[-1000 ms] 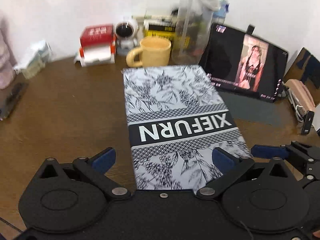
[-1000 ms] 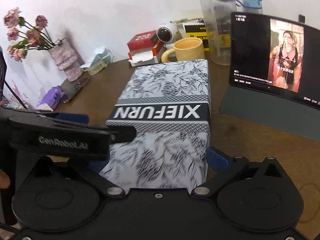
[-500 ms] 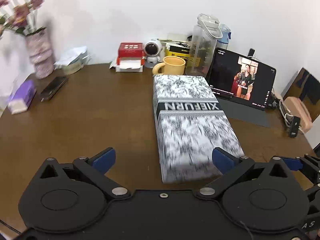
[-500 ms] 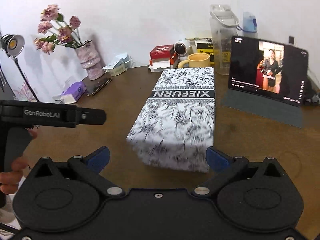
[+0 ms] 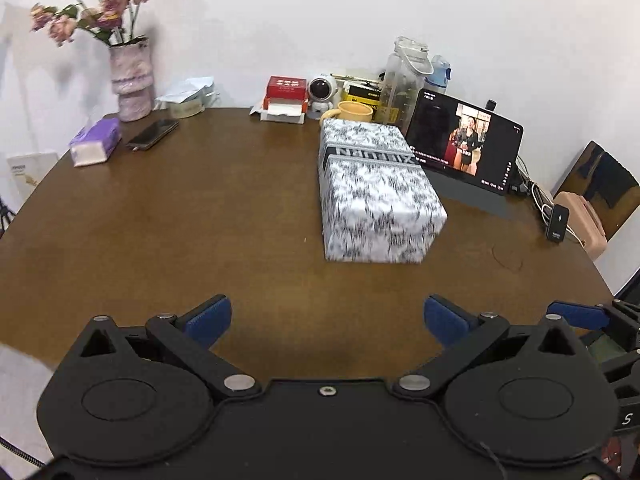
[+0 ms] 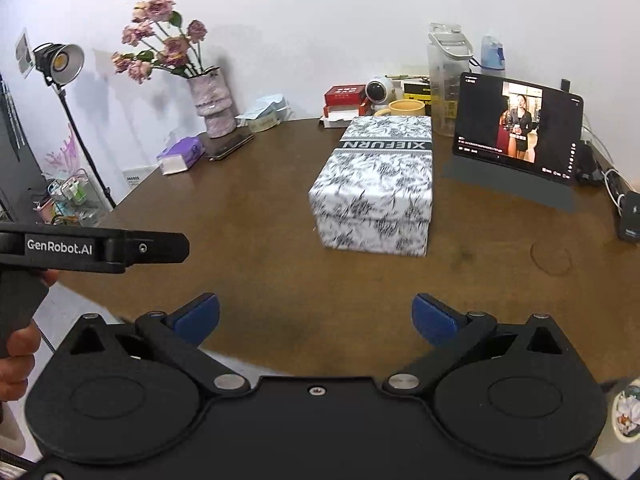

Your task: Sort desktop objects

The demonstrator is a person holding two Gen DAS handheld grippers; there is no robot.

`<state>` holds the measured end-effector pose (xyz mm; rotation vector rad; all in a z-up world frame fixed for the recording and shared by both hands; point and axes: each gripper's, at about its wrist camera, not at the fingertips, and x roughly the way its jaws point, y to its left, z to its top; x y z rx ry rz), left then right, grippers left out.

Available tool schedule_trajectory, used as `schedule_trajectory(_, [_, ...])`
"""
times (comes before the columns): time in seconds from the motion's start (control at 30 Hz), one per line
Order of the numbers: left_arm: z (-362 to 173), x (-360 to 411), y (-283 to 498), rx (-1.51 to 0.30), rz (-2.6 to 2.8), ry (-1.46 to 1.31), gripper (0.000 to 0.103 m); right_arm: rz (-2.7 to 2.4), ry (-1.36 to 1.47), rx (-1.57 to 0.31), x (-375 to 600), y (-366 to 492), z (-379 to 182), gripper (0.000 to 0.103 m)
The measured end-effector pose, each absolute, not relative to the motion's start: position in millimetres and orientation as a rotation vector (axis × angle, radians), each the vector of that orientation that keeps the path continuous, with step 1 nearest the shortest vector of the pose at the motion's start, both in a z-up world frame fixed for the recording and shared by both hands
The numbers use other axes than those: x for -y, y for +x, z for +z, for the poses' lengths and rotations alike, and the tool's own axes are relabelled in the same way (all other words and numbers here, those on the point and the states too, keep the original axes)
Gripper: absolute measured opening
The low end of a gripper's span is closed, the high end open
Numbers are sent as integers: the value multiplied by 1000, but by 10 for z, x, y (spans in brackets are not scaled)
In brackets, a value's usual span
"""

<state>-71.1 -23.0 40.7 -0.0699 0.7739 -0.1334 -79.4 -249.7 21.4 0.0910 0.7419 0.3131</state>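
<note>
Left wrist view: left gripper (image 5: 326, 318) fingers spread apart, empty, above desk (image 5: 200, 220) near edge.
Right gripper (image 6: 316, 316): fingers apart, empty.
Patterned box (image 6: 376, 184): on desk toward far edge, beside tablet (image 6: 520, 128).

We read "XIEFURN", upside down, on the dark band across the patterned box (image 6: 376, 184). "GenRobot.AI" stands in white letters on the side of the left tool (image 6: 92, 249). A white "S" marks the right tool (image 5: 608, 360).
</note>
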Motion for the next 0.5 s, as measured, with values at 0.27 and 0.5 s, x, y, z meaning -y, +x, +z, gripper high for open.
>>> schedule_trajectory(0.27, [411,213,-1260,-764,-116,-58,103,316,77,-737,2395,-1309,260,103])
schedule_trajectory(0.5, [414,193,-1464,-747,-117,-61,103,285,57,-725,2380,-1487,322,103])
